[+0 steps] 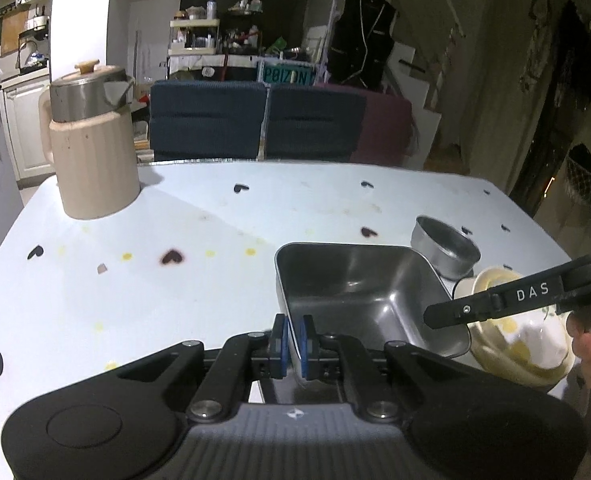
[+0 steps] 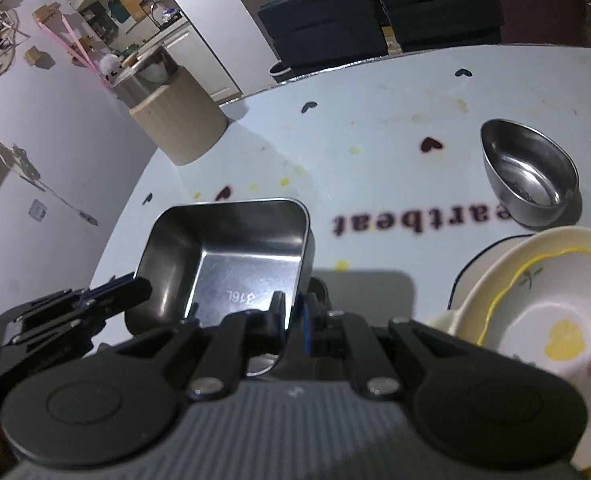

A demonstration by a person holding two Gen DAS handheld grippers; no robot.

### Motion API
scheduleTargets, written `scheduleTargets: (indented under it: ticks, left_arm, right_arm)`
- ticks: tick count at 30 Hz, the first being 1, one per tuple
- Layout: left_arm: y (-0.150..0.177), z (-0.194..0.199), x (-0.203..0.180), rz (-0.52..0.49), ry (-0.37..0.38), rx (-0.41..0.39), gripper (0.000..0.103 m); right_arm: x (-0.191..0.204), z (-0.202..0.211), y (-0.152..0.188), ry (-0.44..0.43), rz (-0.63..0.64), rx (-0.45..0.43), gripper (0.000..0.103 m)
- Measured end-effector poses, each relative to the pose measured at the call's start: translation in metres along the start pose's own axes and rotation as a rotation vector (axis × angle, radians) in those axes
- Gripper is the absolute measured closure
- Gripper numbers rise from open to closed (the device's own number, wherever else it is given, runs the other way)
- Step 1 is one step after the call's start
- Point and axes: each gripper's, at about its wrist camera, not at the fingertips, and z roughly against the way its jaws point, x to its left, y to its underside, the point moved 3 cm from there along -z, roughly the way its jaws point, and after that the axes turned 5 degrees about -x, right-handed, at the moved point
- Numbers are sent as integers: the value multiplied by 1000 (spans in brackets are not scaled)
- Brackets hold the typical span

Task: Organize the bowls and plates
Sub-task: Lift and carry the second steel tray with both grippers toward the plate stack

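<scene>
Both tongs pinch one square steel tray [image 1: 359, 292]: left tongs [image 1: 294, 344] clamp its near wall, right tongs [image 2: 293, 316] its opposite rim, sharing the load. Rightward along the desk [image 1: 215, 220] toward its right edge wait a steel bowl [image 2: 531, 176] and stacked ceramic dishes [image 2: 543, 320], likely its destination.

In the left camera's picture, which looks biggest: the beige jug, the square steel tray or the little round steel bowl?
1. Square steel tray, though it is nearest the camera.
2. Beige jug, close behind.
3. Round steel bowl, clearly smallest.
</scene>
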Motion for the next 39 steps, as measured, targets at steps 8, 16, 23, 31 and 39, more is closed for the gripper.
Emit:
scheduleTargets:
  ticks: [8,16,23,31,39]
  left_arm:
    - [11,-1,0,-11,5,41,95]
    - [18,-3,-4,-35,14,66,94]
    - [20,-6,-3,-40,8,85,94]
    - [30,-17,0,-58,-13,141,94]
    - [35,-25,6,-79,-41,170,96]
  right_arm:
    - [2,-17,10,28,18,60,94]
    - [4,-31,16,76,30,100,97]
    - [6,-36,17,87,34,105,97]
    - [3,-42,20,87,21,120,96]
    - [-1,-45,21,100,17,131,96]
